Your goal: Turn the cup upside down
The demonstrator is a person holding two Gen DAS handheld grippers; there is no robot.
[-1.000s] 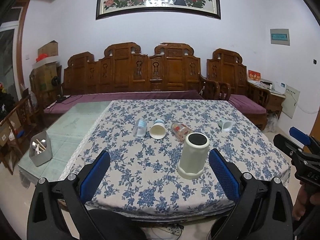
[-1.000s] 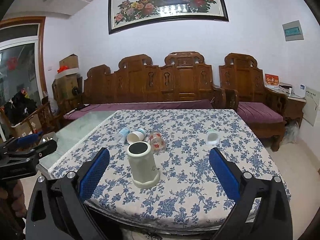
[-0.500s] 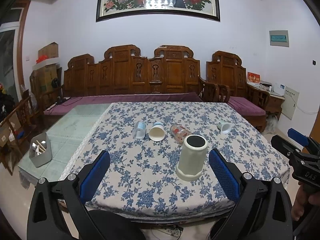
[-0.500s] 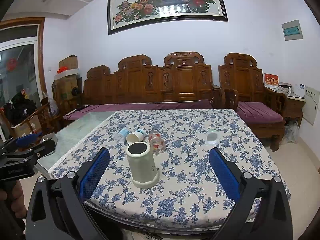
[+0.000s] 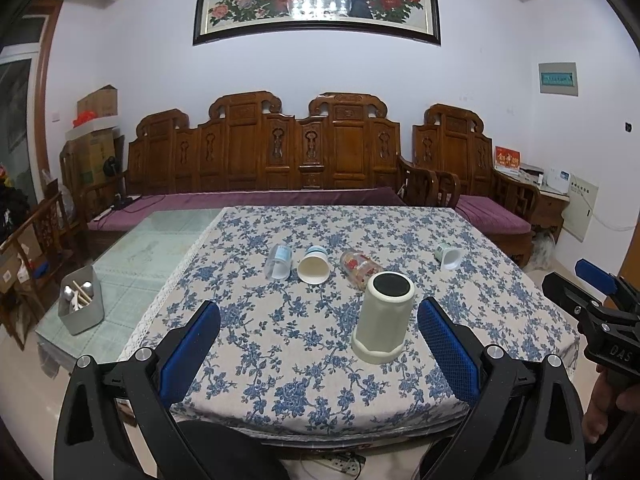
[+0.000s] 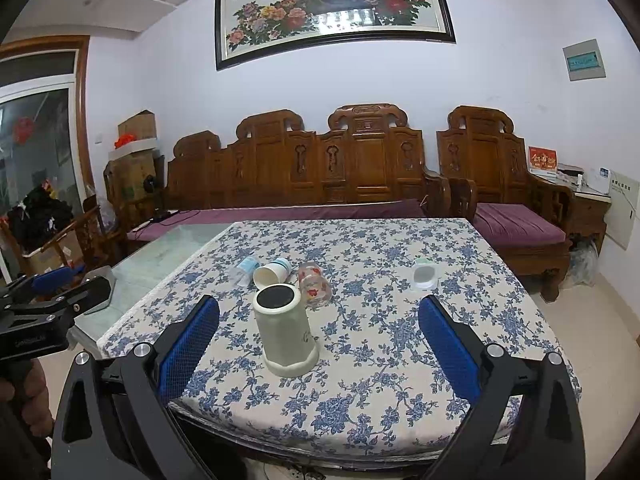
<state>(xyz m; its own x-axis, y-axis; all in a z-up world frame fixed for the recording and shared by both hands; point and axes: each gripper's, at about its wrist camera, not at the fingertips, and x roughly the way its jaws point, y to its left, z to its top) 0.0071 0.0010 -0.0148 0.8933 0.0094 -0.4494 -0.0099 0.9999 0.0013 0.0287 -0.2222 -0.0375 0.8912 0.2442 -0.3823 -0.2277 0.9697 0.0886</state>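
Your left tool (image 5: 319, 338) is spread wide and holds nothing; your right tool (image 6: 319, 338) is spread the same, also bare; both hang at the near edge of the table (image 5: 256, 360), short of the cup (image 5: 384, 317); the cup stands on its wide rim, dark round base up, on the flowered cloth (image 6: 360, 392), near the front and apart from both tools; in the left view it sits just inside the right finger; in the right view it sits nearer the left finger; behind it lie a clear cup (image 5: 279, 261), a paper cup (image 5: 314, 269) and a red-printed glass (image 5: 359, 269), all on their sides in a row; a small white cup (image 5: 449, 255) lies far right, well apart.
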